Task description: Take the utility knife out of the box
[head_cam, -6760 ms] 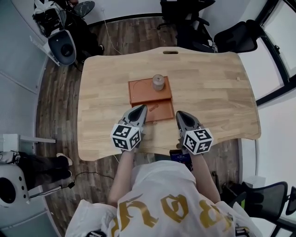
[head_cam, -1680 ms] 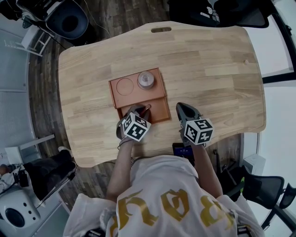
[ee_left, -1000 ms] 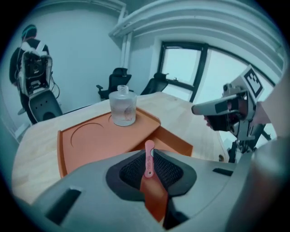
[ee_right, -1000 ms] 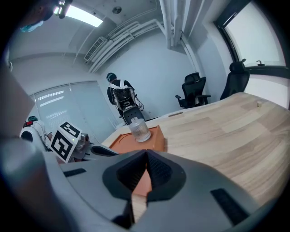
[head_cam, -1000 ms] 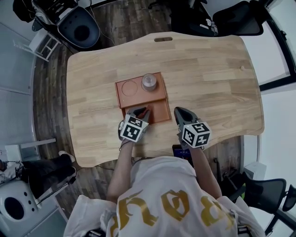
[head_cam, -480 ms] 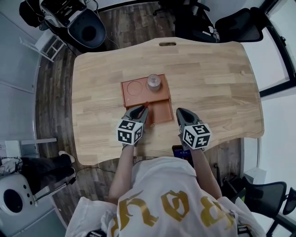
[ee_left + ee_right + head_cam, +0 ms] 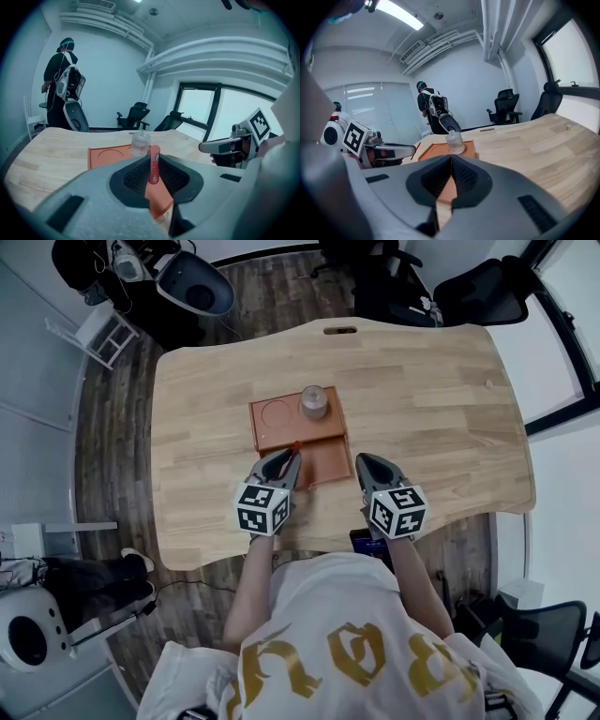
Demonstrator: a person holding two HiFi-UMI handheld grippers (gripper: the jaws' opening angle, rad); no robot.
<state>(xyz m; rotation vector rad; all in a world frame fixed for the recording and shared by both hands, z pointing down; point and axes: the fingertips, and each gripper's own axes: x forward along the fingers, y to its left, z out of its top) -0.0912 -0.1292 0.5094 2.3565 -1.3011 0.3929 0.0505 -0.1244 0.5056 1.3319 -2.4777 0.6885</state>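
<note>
A slim red utility knife point(image 7: 153, 165) stands upright between the jaws of my left gripper point(image 7: 153, 161), which is shut on it. From the head view its tip point(image 7: 296, 446) pokes out over the near part of the flat orange box point(image 7: 281, 432), where my left gripper point(image 7: 285, 458) hovers. My right gripper point(image 7: 367, 463) sits to the right of the box above the bare table. In its own view my right gripper point(image 7: 451, 161) is shut with nothing in it, and the knife point(image 7: 417, 147) shows at the left.
A small clear bottle point(image 7: 314, 402) stands on the far right corner of the box. The wooden table point(image 7: 431, 409) spreads wide to the right. A person point(image 7: 63, 93) stands beyond the far edge, beside office chairs point(image 7: 133, 115) and equipment.
The left gripper, earlier down in the box's near compartment, now holds the red knife and has drawn back a little toward me. The right gripper has barely moved.
</note>
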